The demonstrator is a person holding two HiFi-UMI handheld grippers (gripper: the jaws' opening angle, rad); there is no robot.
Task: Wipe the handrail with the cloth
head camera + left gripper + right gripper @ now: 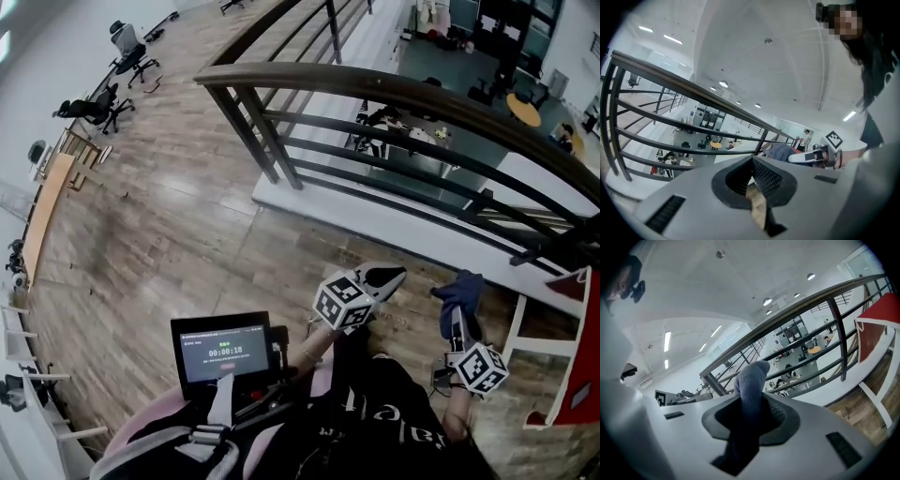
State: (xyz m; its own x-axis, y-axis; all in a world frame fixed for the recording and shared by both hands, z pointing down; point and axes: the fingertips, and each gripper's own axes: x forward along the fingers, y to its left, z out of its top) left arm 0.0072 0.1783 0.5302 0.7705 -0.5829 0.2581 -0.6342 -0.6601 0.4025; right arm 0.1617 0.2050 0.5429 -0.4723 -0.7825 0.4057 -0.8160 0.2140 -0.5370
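A dark brown handrail point(403, 94) on black bars curves across the top of the head view, well ahead of both grippers. My right gripper point(458, 317) is shut on a dark blue cloth point(459, 291), which sticks up out of its jaws. In the right gripper view the cloth point(751, 378) stands between the jaws of the right gripper point(753, 405), with the handrail point(797, 305) behind it. My left gripper point(388, 276) is held low to the left of the cloth, shut with nothing in it. The left gripper point(752, 176) points at the handrail point(693, 89), and the cloth point(780, 151) shows at its right.
A white ledge point(375, 220) runs under the railing, and beyond it is a drop to a lower floor. A red and white frame point(574, 323) stands at the right. A small screen point(225, 349) with a timer hangs at the person's chest. Office chairs point(127, 52) stand at the far left on the wood floor.
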